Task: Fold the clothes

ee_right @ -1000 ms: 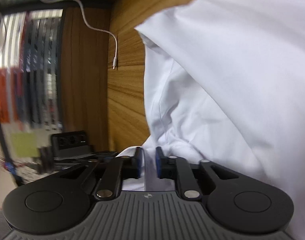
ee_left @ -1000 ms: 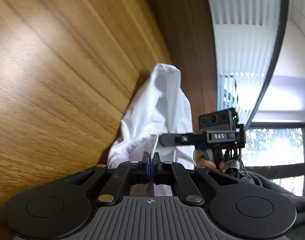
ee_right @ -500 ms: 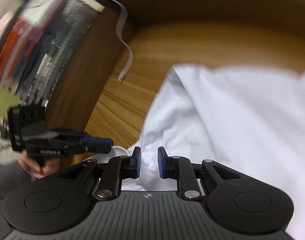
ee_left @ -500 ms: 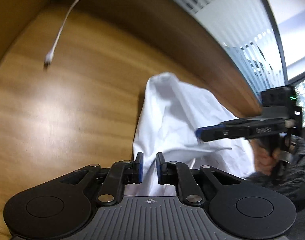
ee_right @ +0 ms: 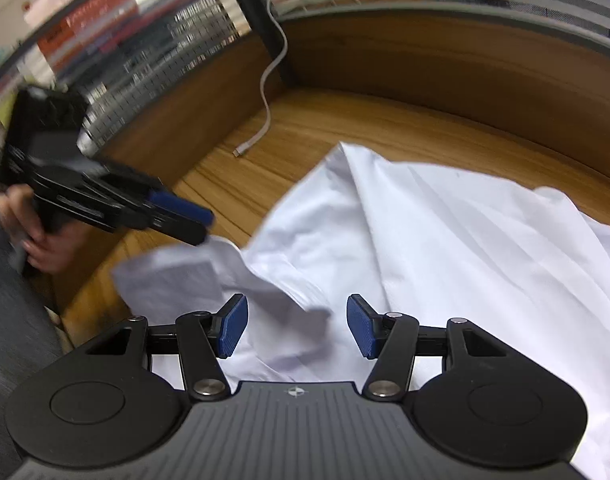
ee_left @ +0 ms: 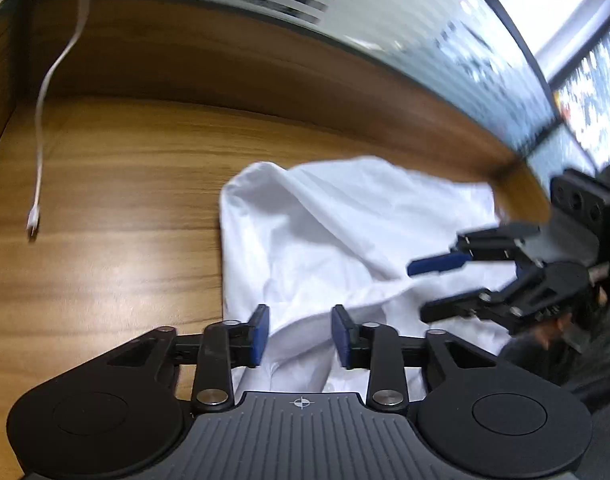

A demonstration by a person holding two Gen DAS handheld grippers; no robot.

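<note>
A white shirt [ee_left: 329, 236] lies crumpled on the wooden desk [ee_left: 121, 216]; it also shows in the right wrist view [ee_right: 457, 240]. My left gripper [ee_left: 300, 334] is open over the shirt's near left edge, cloth lying between its blue pads but not pinched. My right gripper [ee_right: 297, 326] is open above the shirt's near edge, holding nothing. The right gripper appears in the left wrist view [ee_left: 437, 284], open, over the shirt's right part. The left gripper appears in the right wrist view [ee_right: 193, 220], at the shirt's left corner.
A white charging cable [ee_left: 39, 152] hangs down onto the desk at the left; it shows in the right wrist view [ee_right: 265, 112] too. A wooden partition [ee_left: 265, 64] with glass and blinds above borders the desk's far side. The desk's near edge [ee_right: 85, 296] is at the left.
Both grippers have opened and let go of the shirt. Both have swung round and drawn back, and the shirt has dropped from a raised drape onto the desk.
</note>
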